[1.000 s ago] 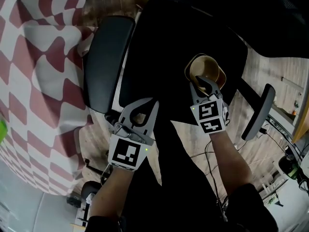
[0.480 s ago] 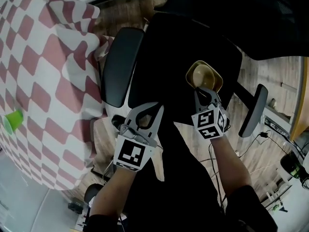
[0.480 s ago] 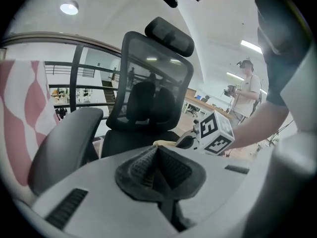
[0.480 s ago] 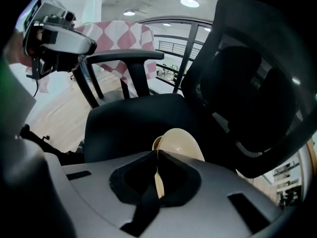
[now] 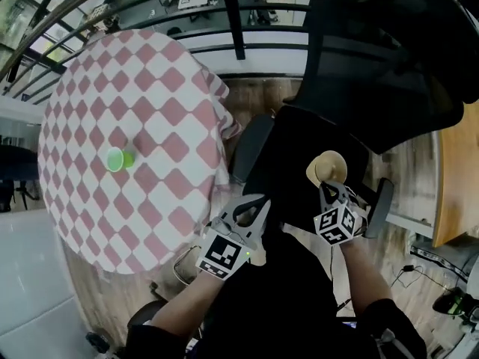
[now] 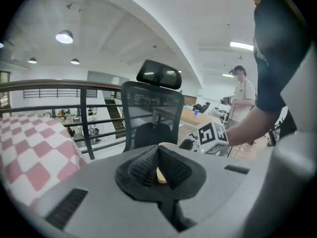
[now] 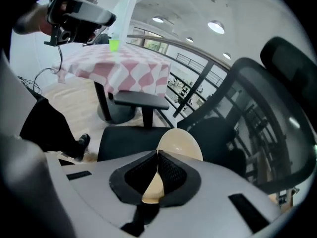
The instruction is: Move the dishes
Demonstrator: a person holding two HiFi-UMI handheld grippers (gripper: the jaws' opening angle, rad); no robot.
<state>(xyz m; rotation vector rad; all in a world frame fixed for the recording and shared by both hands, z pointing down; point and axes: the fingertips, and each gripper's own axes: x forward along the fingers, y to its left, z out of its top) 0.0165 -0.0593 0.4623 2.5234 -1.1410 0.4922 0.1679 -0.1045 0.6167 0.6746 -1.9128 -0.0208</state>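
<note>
Pinching right fingers (image 7: 172, 175) hide bowl (image 7: 181, 143) rim.

hand-held grippers (image 5: 257, 201) (image 5: 328, 188): 2 | bowl (image 5: 328, 166): 1 | green cup (image 5: 114, 158): 1 | checked table (image 5: 153, 88): 1 | office chair (image 5: 299, 137): 1

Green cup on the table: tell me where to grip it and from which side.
Probably the rim wall, one jaw inside and one outside, from above on the side nearest the person. The cup looks upright, mouth up, alone on the table, so that edge is open. The left gripper is empty; the right gripper holds the bowl.
</note>
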